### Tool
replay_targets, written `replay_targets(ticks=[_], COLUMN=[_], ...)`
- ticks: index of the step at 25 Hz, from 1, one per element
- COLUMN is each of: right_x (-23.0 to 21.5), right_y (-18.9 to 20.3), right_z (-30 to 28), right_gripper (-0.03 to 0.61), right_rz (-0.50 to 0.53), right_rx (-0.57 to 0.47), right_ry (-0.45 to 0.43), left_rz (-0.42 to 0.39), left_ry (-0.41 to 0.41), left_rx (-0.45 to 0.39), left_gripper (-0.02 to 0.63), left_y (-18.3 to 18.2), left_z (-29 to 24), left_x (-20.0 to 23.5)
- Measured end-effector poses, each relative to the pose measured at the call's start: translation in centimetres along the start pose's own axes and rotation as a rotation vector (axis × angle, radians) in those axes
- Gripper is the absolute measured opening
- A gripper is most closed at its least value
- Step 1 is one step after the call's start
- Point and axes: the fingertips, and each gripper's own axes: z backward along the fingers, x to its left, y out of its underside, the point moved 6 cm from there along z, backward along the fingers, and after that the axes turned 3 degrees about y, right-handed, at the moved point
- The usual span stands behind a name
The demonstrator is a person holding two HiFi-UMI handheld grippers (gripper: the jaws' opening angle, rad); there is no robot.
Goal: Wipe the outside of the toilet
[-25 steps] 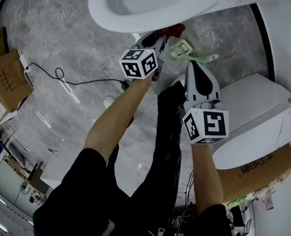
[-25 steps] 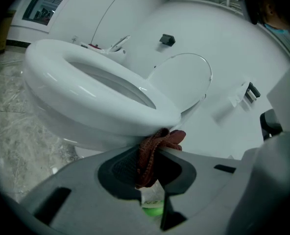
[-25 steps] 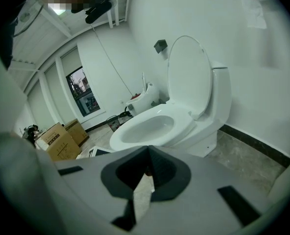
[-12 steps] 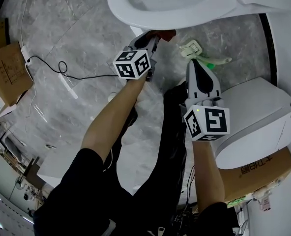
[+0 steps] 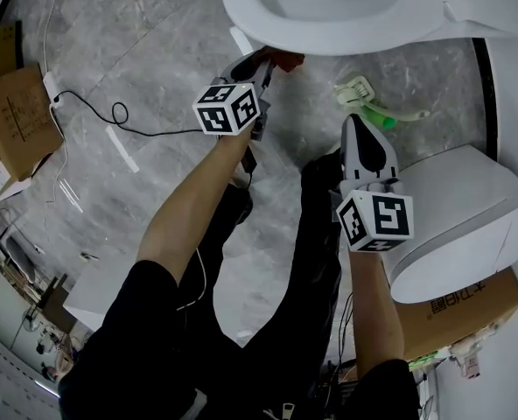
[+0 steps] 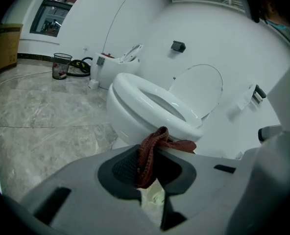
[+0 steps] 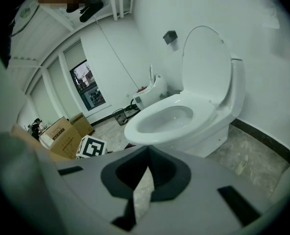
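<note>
Grey marble-pattern floor tiles, white walls. The white toilet (image 5: 268,24) stands at the top of the head view, seat down; the right gripper view shows the toilet (image 7: 204,131) with its lid upright against the cistern.

The red-brown cloth (image 5: 287,59) sits just under the front edge of the bowl rim. In the left gripper view the cloth (image 6: 146,155) hangs bunched between the jaws, its upper fold lying against the lower front of the toilet (image 6: 130,111). No view confirms whether it actually touches the porcelain.

The left gripper (image 5: 264,66) is clamped on the cloth and points up toward the bowl's underside. From its own camera, the left gripper (image 6: 155,153) has its jaws closed narrowly, with fabric filling the gap.

The right gripper (image 5: 357,122) is held off to the right, well apart from the bowl and not touching it. In its own view the right gripper (image 7: 146,155) has its tips together with nothing between them; only a thin slit shows lower down.

Surroundings:
- A pale green item (image 5: 364,103) lies on the floor between the toilet and the right gripper.
- A second white fixture (image 5: 460,217) is at the right, with a cardboard box (image 5: 456,309) beside it.
- More boxes (image 5: 14,129) and a black cable (image 5: 110,128) are at the left.
- A small bin (image 6: 61,65) stands by the far wall.
</note>
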Motion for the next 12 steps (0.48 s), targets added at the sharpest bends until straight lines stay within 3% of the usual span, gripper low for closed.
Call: replay_targets(ticks=[12], right_x=[0.9], right_y=[0.6], right_z=[0.2], right_gripper=[0.003], right_rz=[-0.017], right_rx=[-0.018], right_ry=[0.028], left_rz=[0.024], left_ry=[-0.067], left_rx=[-0.04], left_gripper=[0.063], left_y=[-3.0], left_z=[2.2], left_x=[4.7])
